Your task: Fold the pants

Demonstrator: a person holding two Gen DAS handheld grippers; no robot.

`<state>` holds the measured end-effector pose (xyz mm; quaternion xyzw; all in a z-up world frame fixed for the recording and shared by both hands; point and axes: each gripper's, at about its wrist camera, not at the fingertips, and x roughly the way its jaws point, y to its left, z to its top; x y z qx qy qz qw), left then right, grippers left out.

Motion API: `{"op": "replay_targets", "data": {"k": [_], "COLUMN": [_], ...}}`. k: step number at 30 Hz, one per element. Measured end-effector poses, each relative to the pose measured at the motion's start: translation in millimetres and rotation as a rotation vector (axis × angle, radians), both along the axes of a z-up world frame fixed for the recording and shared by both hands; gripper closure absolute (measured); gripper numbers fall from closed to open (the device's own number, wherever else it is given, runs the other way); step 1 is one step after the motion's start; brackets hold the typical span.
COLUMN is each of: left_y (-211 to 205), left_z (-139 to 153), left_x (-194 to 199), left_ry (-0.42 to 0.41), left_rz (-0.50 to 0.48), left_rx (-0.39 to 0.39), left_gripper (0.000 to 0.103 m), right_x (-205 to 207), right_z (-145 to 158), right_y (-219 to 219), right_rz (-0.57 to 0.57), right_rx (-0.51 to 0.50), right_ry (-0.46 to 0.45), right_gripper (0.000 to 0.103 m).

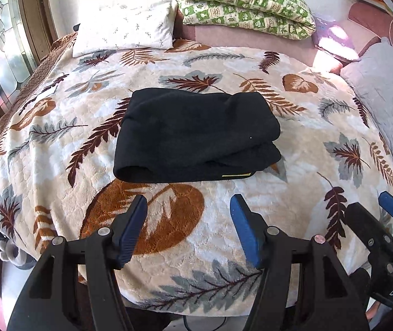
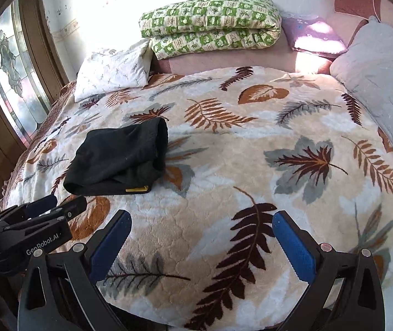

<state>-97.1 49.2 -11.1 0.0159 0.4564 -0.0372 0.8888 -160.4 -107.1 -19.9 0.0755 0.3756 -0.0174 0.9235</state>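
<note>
Under both my grippers spreads the blanket (image 1: 251,63), soft and thick. Ahead of my left gripper (image 1: 189,215), apart from it, lie the pants (image 1: 193,135), a black folded bundle, likely light, limp, prone to slump. My right gripper (image 2: 200,230) sits well right of them. Both are spread wide, empty. I'd pinch the near folded edge by the yellow tag (image 1: 236,175).
</note>
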Motion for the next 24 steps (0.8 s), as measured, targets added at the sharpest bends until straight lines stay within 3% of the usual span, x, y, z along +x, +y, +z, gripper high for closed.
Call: {"op": "replay_targets", "data": {"k": [8,24], "left_y": [7,23], "left_z": [-1,-12], "left_x": [-5,3], "left_ry": [-0.038,-0.009], "left_rz": [0.043,0.095], "left_rx": [0.026,0.015], "left_gripper": [0.041,0.041], "right_x": [2,10], "right_z": [1,-13], "right_y": [-1,4], "right_rz": [-0.002,0.004], "right_rx": [0.006,-0.025], "right_ry": [-0.011,0.018], "right_gripper": [0.0,0.0]}}
